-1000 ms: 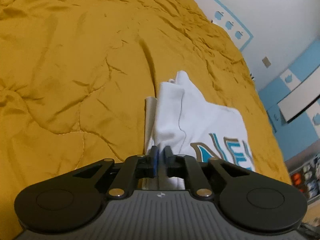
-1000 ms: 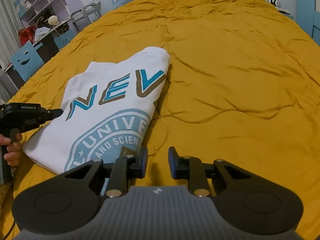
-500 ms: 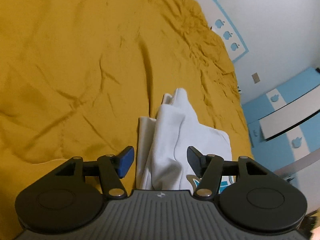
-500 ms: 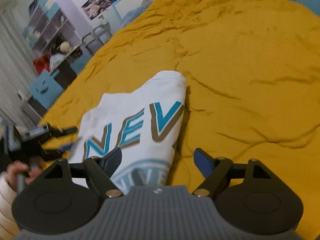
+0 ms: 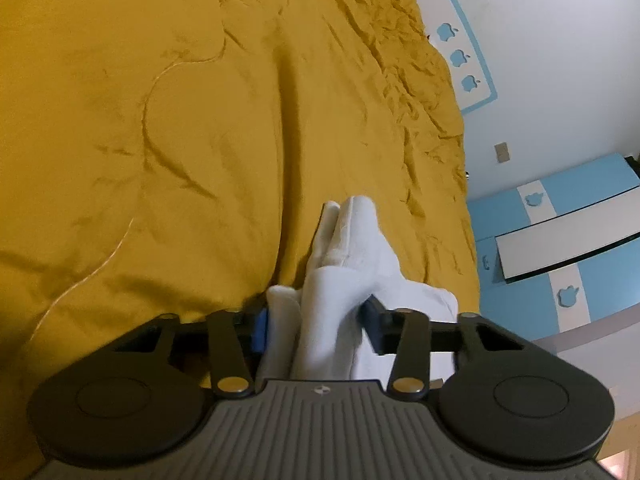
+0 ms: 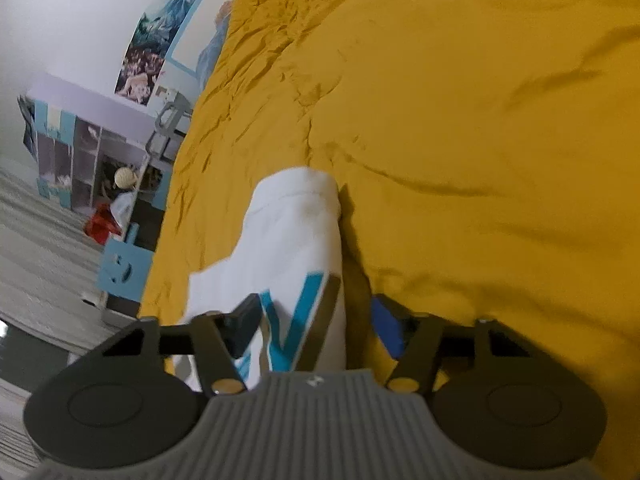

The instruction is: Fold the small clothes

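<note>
A white shirt with teal and brown lettering lies folded on the yellow bedspread. In the left wrist view the shirt's (image 5: 352, 264) bunched white edge runs between the fingers of my left gripper (image 5: 316, 326), which is open around it. In the right wrist view the shirt's (image 6: 296, 248) folded edge with a teal letter lies between the fingers of my right gripper (image 6: 316, 322), also open. Neither gripper pinches the cloth. The rest of the shirt is hidden under the gripper bodies.
The yellow quilted bedspread (image 5: 180, 140) fills most of both views. A white wall with blue apple stickers (image 5: 460, 56) and a blue cabinet (image 5: 560, 248) lie to the right. Shelves with toys (image 6: 92, 160) and a blue smiley box (image 6: 124, 268) stand beside the bed's left.
My left gripper opened from shut on the shirt's edge and now straddles it. My right gripper opened wider and moved forward over the shirt's folded edge. Both cameras dropped closer to the bed.
</note>
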